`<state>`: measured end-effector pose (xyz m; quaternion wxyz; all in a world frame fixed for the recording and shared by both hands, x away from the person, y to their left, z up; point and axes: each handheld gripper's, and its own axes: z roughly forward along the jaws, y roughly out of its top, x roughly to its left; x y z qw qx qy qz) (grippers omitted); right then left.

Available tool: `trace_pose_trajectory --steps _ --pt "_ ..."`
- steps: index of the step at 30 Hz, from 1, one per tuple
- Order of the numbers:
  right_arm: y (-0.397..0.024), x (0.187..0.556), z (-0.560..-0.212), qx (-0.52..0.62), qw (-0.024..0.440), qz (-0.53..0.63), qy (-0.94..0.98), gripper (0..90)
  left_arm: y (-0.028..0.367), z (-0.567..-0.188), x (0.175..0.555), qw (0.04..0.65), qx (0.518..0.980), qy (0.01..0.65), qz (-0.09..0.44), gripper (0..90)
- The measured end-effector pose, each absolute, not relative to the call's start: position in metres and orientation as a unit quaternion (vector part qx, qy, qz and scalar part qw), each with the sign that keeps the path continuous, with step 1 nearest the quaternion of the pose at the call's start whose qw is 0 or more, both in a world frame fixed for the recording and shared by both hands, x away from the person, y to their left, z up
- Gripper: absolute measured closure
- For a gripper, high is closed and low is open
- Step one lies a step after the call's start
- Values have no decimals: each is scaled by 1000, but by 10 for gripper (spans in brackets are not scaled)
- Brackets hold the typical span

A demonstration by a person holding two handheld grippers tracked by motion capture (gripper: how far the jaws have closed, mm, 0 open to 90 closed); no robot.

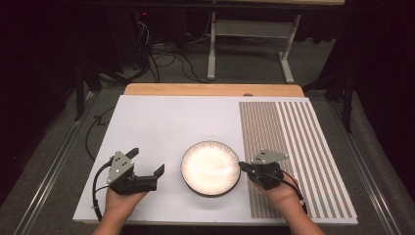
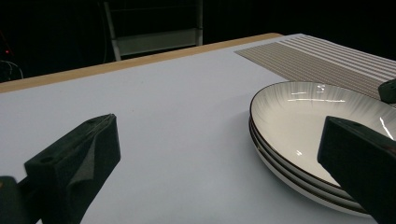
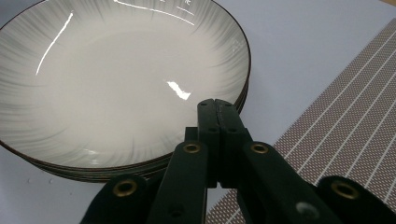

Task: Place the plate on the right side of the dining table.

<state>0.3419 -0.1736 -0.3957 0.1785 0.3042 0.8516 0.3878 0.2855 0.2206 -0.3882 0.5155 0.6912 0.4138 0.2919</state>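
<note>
The left hand-held gripper (image 1: 147, 161) is held low with its jaws spread wide apart. The right hand-held gripper (image 1: 243, 166) has its jaws pressed together, pointing toward the left one.

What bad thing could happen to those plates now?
1. The right gripper is shut with its tips at the rim of the stack of plates; a push could slide or tip the top plate.
2. The plates look glossy, so a pinch on the thin rim might slip.
3. The left gripper is open and apart from the stack, so nothing steadies that side.
</note>
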Motion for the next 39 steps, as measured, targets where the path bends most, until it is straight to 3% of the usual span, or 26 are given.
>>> trace_pose_trajectory --steps 39 --pt "-167 338 -395 281 202 367 864 900 220 -387 285 517 691 412 293 2"
